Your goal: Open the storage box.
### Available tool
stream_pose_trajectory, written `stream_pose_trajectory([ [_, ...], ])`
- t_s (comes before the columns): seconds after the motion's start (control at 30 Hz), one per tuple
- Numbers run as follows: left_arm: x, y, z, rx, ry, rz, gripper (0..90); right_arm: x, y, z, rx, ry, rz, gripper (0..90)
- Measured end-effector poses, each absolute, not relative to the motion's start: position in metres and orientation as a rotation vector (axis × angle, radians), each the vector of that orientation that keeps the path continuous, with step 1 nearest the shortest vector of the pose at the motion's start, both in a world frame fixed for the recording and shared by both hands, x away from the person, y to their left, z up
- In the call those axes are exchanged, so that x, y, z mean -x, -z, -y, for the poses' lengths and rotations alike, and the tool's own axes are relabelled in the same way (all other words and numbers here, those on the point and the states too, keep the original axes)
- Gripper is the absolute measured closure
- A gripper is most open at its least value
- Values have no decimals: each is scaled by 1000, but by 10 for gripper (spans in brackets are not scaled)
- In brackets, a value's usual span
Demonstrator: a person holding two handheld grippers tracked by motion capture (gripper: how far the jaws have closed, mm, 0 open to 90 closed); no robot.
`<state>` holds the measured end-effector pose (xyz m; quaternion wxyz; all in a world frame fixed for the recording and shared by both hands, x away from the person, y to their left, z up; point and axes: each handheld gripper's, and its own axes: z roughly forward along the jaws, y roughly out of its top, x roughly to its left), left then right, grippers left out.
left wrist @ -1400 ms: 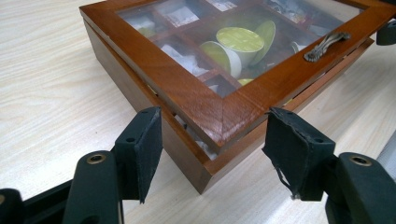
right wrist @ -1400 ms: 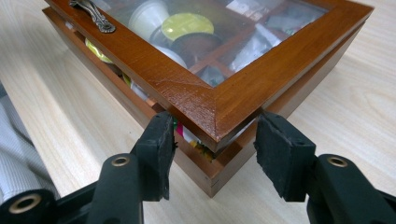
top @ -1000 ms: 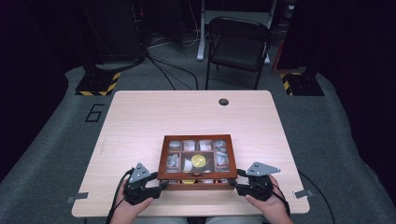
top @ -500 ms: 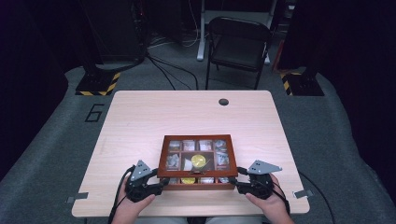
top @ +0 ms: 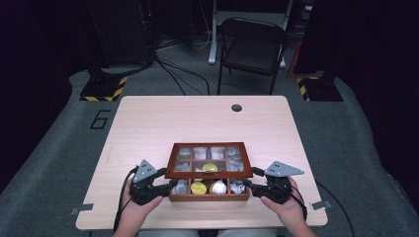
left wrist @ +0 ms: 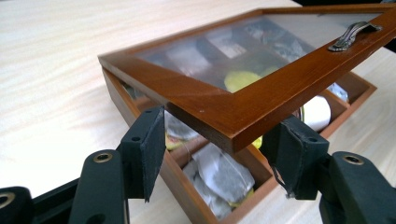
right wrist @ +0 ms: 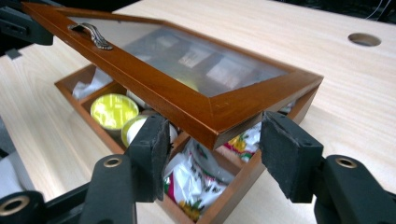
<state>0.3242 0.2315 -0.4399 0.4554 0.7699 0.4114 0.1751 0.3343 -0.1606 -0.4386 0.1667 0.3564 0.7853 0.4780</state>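
Both hands low at the near edge, left gripper (top: pixel 170 186) and right gripper (top: pixel 245 184) pointing inward at each other (jaws have just been easing apart, slightly spread).

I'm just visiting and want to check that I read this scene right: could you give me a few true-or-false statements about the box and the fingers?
1. The lid is lifted at its near edge. True.
2. The box is empty. False: it holds tea bags and small cups.
3. The lid has a metal handle. True.
4. The left gripper is far from the box. False: a lid corner sits between its fingers.
5. The lid is solid wood. False: it has a clear pane.
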Motion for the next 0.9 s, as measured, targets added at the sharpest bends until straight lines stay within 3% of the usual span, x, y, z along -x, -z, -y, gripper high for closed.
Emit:
stream_pose_trajectory([
  [0.9, -358, 399, -230, -1840, -482, -983, 401, -366, 395, 158, -1028, -1409, -2189, 434],
])
